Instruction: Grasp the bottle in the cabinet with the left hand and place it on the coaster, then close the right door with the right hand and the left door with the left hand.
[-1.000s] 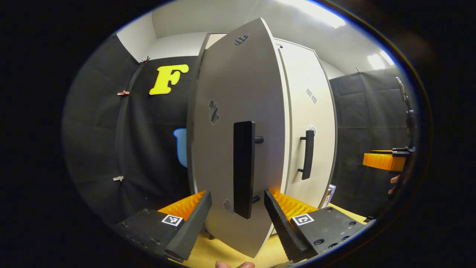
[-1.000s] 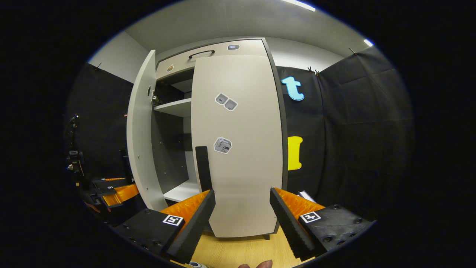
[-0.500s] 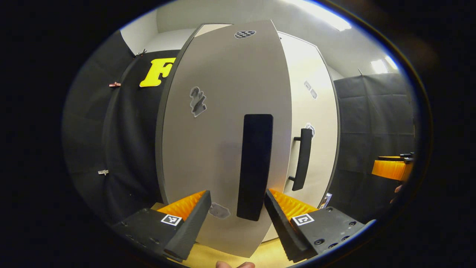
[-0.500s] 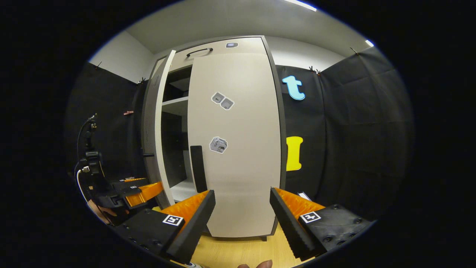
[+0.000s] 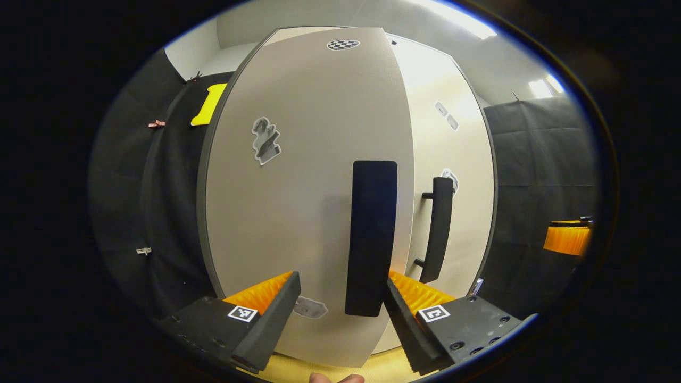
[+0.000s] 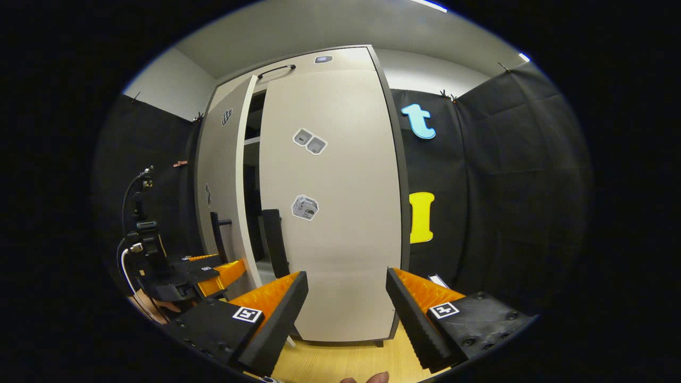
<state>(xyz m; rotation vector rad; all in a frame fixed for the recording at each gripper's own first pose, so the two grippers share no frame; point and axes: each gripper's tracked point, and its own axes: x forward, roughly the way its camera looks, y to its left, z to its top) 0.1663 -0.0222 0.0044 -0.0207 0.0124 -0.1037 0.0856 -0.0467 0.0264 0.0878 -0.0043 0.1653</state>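
In the left gripper view the pale cabinet's left door (image 5: 298, 186) stands close in front of me, with its black bar handle (image 5: 372, 239) just above my open left gripper (image 5: 338, 319). The handle's lower end sits between the two fingers, close to the right one. The right door (image 5: 457, 159) with its handle (image 5: 439, 229) lies flat behind it. In the right gripper view the right door (image 6: 340, 213) is shut and the left door (image 6: 221, 181) stands slightly ajar with a narrow dark gap. My left gripper (image 6: 213, 271) is at that door's foot. My right gripper (image 6: 346, 319) hangs open before the right door.
The cabinet stands on a light wooden tabletop (image 6: 330, 361). Black cloth walls (image 6: 505, 186) close the booth on both sides. A hand and a cable (image 6: 133, 255) show behind the left gripper. My right gripper (image 5: 566, 239) shows at the far right of the left gripper view.
The left door has swung toward the cabinet, so the gap beside the right door has shrunk to a slit. My left gripper followed the door. The right gripper has barely moved.
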